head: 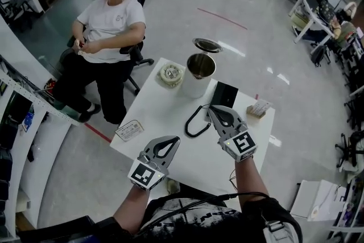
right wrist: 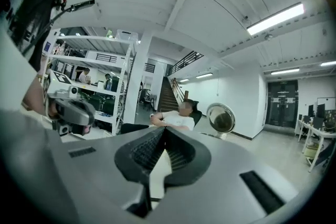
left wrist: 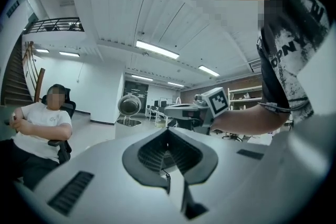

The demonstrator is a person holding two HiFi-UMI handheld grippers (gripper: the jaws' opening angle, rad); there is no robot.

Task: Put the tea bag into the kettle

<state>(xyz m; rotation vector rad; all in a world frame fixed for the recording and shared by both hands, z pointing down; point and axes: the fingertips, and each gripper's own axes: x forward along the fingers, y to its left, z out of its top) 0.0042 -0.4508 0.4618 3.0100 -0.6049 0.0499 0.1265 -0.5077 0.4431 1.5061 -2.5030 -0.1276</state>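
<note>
Head view. We are holding the left gripper (head: 175, 140) and the right gripper (head: 212, 109) level over the near half of the white table (head: 165, 108), each with its jaws pressed together on nothing. The steel kettle (head: 199, 71) is standing at 12 o'clock, its lid (head: 207, 45) flipped back, presumably to receive the bag. The pale packet (head: 259, 108), which we are taking for the tea bag, is lying at 3 o'clock of the right gripper, apart from it.
</note>
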